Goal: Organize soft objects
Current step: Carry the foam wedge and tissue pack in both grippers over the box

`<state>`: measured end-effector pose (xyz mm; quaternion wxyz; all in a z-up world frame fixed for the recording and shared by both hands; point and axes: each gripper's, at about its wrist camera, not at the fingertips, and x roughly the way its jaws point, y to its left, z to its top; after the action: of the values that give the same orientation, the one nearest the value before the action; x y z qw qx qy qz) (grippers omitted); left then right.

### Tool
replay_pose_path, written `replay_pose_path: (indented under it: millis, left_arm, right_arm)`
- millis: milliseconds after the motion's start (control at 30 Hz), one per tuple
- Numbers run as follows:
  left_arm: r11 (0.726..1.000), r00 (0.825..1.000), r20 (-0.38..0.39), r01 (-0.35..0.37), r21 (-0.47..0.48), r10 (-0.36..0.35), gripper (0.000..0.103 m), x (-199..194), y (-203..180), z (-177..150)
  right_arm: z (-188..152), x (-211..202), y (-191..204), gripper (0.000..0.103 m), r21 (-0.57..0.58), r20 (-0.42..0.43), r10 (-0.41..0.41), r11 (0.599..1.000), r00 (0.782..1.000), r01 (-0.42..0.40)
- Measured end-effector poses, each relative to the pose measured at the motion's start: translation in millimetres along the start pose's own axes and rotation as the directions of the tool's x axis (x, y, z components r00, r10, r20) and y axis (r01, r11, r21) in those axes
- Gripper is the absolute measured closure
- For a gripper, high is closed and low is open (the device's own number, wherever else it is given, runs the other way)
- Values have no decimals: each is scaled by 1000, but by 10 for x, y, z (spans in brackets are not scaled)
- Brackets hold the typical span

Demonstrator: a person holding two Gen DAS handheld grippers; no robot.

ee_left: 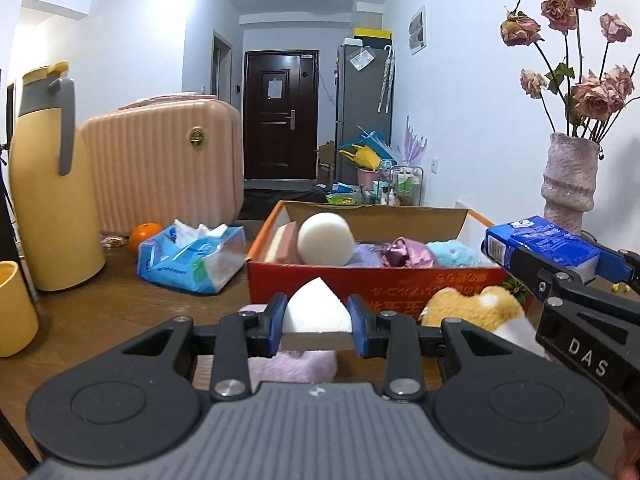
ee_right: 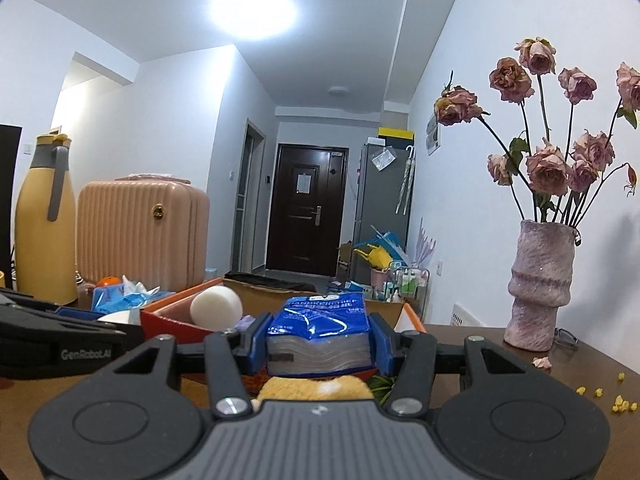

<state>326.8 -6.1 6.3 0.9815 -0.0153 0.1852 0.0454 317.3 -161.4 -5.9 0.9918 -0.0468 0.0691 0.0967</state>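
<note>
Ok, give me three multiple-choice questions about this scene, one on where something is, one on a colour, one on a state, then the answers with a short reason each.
1. Where is the white foam cylinder?
A. inside the red box
B. on the pink suitcase
C. beside the vase

2. What colour is the tall jug at the left?
A. green
B. yellow
C. black

3. What is the left gripper doing?
A. hanging open and empty
B. shut on the orange
C. shut on a white pointed sponge

Answers: 1 A, it leans against the box's inner wall. 2 B, yellow body with a grey handle. 3 C, both blue pads press the sponge's sides.
</note>
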Motion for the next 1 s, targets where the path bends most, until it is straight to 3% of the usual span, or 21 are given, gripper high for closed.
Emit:
replay_pose_path:
  millis: [400, 1000]
  left_arm:
    - [999, 999, 29, 27, -43, -26, 69, 268, -277, 205]
    - [996, 998, 56, 13, -85, -9, 69, 721, -383, 440]
  right_arm:
    - [50, 260, -180, 53, 22, 7, -30, 999, 1000, 30]
    - [92, 726, -360, 53, 35, 4, -55, 998, 998, 55]
